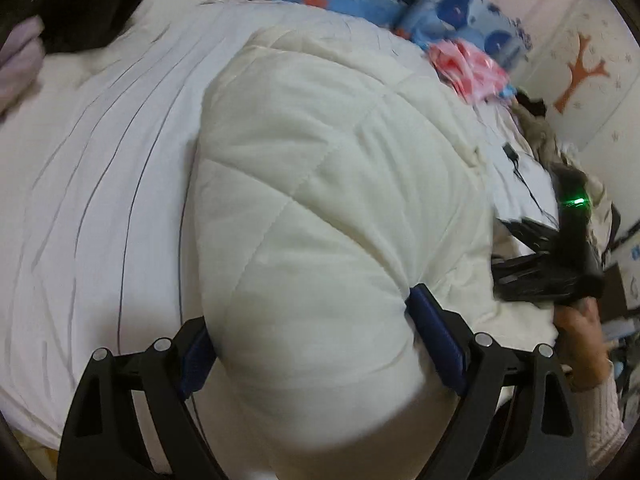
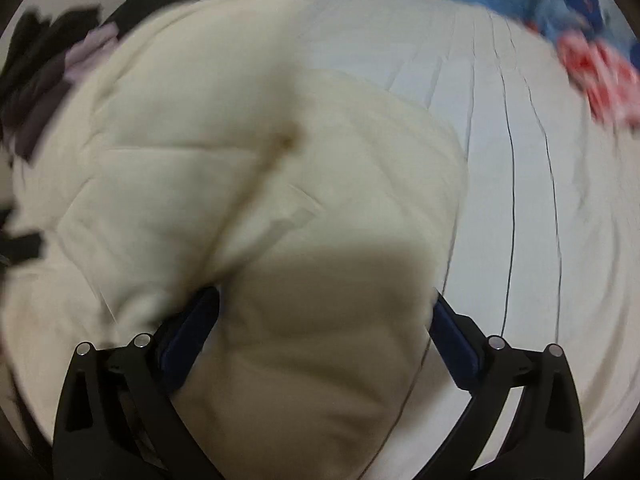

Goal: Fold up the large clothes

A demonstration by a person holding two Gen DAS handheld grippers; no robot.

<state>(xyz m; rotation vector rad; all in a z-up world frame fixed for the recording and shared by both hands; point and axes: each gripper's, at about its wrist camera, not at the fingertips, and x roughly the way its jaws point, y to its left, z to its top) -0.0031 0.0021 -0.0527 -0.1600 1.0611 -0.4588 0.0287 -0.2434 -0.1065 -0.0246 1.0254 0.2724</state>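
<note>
A thick cream quilted coat (image 1: 320, 168) lies puffed up on the bed. In the left wrist view a fat fold of it bulges between the blue pads (image 1: 434, 340) of my left gripper (image 1: 308, 320). The jaws stand wide and the pads dent the padding. In the right wrist view my right gripper (image 2: 324, 300) clamps another bulky fold of the coat (image 2: 248, 184) the same way, and this view is blurred. The left wrist view also shows the right gripper (image 1: 504, 256) at the coat's right side, with a hand (image 1: 580, 344) on it and a green light lit.
The coat rests on a white sheet with thin dark stripes (image 1: 100, 184). A blue patterned blanket (image 1: 452, 4) and a pink cloth (image 1: 468, 64) lie at the far side. A black garment (image 1: 88, 12) and a lilac one (image 1: 20, 60) sit at the far left. A wall with an orange tree sticker (image 1: 580, 72) stands to the right.
</note>
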